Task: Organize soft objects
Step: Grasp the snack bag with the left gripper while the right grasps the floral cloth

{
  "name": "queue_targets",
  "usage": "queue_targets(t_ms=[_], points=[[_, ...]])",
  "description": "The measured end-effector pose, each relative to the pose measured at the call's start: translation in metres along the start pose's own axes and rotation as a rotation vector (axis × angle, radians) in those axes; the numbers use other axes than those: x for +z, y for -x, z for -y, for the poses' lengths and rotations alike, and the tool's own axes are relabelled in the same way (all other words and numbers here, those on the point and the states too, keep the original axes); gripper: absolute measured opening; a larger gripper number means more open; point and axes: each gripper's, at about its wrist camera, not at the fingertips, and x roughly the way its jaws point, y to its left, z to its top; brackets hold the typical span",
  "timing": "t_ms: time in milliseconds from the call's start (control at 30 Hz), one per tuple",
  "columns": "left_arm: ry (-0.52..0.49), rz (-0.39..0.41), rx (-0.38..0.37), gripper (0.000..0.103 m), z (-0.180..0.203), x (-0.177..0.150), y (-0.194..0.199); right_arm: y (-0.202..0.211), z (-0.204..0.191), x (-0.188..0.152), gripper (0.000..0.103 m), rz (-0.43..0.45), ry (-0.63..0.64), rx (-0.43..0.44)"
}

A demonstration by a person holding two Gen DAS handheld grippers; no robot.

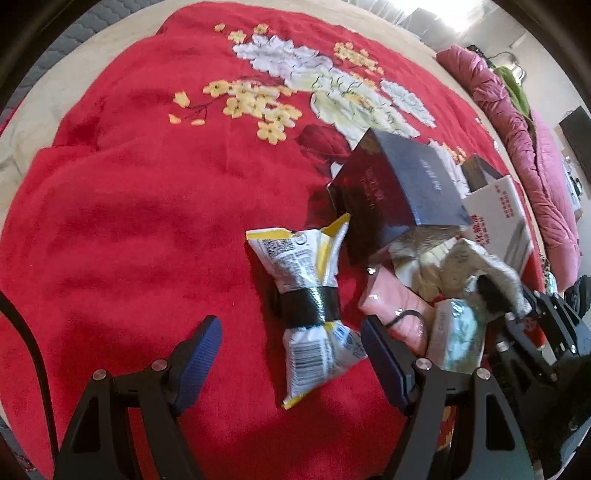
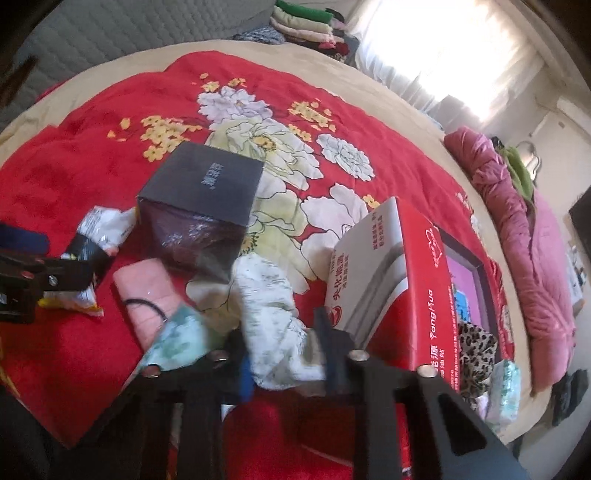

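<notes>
A crumpled snack bag point(image 1: 310, 302) bound with black tape lies on the red blanket, between the blue pads of my open left gripper point(image 1: 291, 347), which hovers around its lower half. It also shows in the right wrist view point(image 2: 99, 229) beside the left gripper point(image 2: 26, 266). My right gripper point(image 2: 284, 354) is shut on a pale floral cloth point(image 2: 269, 314), lifted a little; the cloth shows in the left wrist view point(image 1: 469, 266). A pink rolled cloth with a black hair tie point(image 2: 147, 295) and a teal packet point(image 2: 177, 339) lie just left of it.
A dark box point(image 2: 203, 199) stands behind the soft things. A red and white carton point(image 2: 413, 295) lies at the right with leopard-print fabric point(image 2: 476, 350) in it. Pink bedding point(image 2: 517, 236) lines the right edge. Folded clothes point(image 2: 306, 22) sit at the back.
</notes>
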Motion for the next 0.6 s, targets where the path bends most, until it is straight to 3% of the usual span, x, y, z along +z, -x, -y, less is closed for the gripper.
queue_targets(t_ms=[267,333,500,600], points=[[0.029,-0.001,-0.005,0.076,-0.002,0.003,-0.009,0.011,0.033,0.001,0.013,0.066,-0.185,0.075],[0.040,0.000,-0.008,0.063,-0.004,0.005,-0.011,0.014,0.035,0.000,0.013,0.072,-0.204,0.094],[0.071,-0.008,-0.073,0.041,-0.008,0.014,-0.017,0.018,0.037,-0.001,0.013,0.083,-0.239,0.130],[0.051,0.020,-0.076,0.040,-0.005,0.014,-0.019,0.022,0.041,-0.002,0.013,0.098,-0.262,0.158]])
